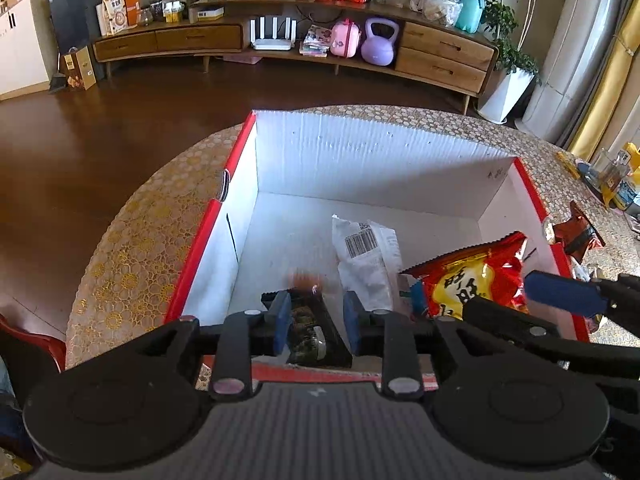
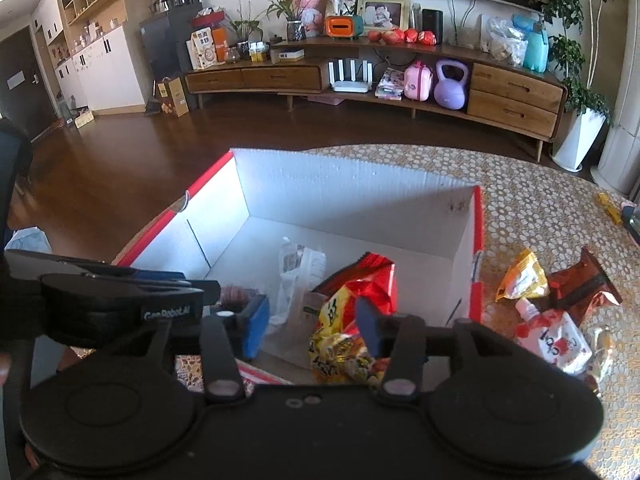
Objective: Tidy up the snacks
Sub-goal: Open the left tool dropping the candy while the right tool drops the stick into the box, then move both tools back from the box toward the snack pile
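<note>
A box (image 1: 360, 160) (image 2: 340, 188), red outside and white inside, stands open on the patterned table. On its floor lies a white packet with a barcode (image 1: 368, 256) (image 2: 296, 272). My left gripper (image 1: 317, 322) (image 2: 208, 286) hangs over the near wall, open, with a dark snack packet (image 1: 316, 332) loose between its blue pads; the packet's top is blurred. My right gripper (image 2: 312, 328) (image 1: 500, 294) is open too, over the near right corner. A red and yellow bag (image 1: 468, 280) (image 2: 352, 320) leans inside the box, partly behind the right finger (image 2: 370, 326).
More snacks lie on the table right of the box: a yellow packet (image 2: 520, 276), a brown packet (image 2: 584, 284) (image 1: 576, 232) and a white and red pouch (image 2: 556, 340). Cups and bottles (image 1: 612, 184) stand at the far right edge. Beyond the table are wooden floor and a low cabinet (image 2: 400, 80).
</note>
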The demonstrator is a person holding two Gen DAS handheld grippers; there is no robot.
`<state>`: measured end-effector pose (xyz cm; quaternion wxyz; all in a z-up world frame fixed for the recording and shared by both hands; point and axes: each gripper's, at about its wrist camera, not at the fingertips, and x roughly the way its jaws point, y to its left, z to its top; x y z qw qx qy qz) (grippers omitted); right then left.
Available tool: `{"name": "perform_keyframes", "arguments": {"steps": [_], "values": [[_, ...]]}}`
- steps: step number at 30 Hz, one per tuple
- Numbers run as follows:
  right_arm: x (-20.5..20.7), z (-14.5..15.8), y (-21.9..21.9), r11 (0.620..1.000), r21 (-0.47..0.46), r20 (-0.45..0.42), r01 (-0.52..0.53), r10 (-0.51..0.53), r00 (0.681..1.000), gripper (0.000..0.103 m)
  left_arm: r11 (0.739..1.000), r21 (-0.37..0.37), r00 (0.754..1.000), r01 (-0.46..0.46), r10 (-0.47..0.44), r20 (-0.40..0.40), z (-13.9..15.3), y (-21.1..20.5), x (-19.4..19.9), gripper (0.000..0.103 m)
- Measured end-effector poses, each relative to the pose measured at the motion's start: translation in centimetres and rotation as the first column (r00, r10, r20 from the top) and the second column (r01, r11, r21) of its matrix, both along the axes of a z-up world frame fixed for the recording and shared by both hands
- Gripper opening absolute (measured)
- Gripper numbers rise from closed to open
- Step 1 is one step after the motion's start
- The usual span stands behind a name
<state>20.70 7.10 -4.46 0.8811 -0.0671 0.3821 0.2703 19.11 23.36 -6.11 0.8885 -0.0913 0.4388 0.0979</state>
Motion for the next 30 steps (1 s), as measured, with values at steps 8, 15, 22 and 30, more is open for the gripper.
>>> {"name": "perform_keyframes", "arguments": {"steps": [8,15,22,30], "values": [[-1.3,2.0,-1.9,1.000,0.031,0.035,-0.001,0.000,0.999,0.067,1.000,-0.002,1.000,0.009,-0.008,0.027,1.6,-0.8,-1.6,0.028],[-2.7,3.4,-3.9,0.999,0.053,0.060,0.000,-0.003,0.998,0.072,1.000,0.003,0.998,0.031,-0.031,0.058,3.2,-2.3,-2.9,0.028],[-3.9,4.5,-6.3,0.998,0.064,0.083,0.020,-0.026,0.996,0.080,0.998,0.004,0.995,0.064,-0.065,0.077,4.2,-4.5,-4.1,0.028],[-5.3,5.3,-10.4,0.997,0.064,0.116,0.035,-0.043,0.992,0.091,0.994,0.011,0.986,0.112,-0.113,0.123,5.3,-8.0,-5.0,0.078]]}}
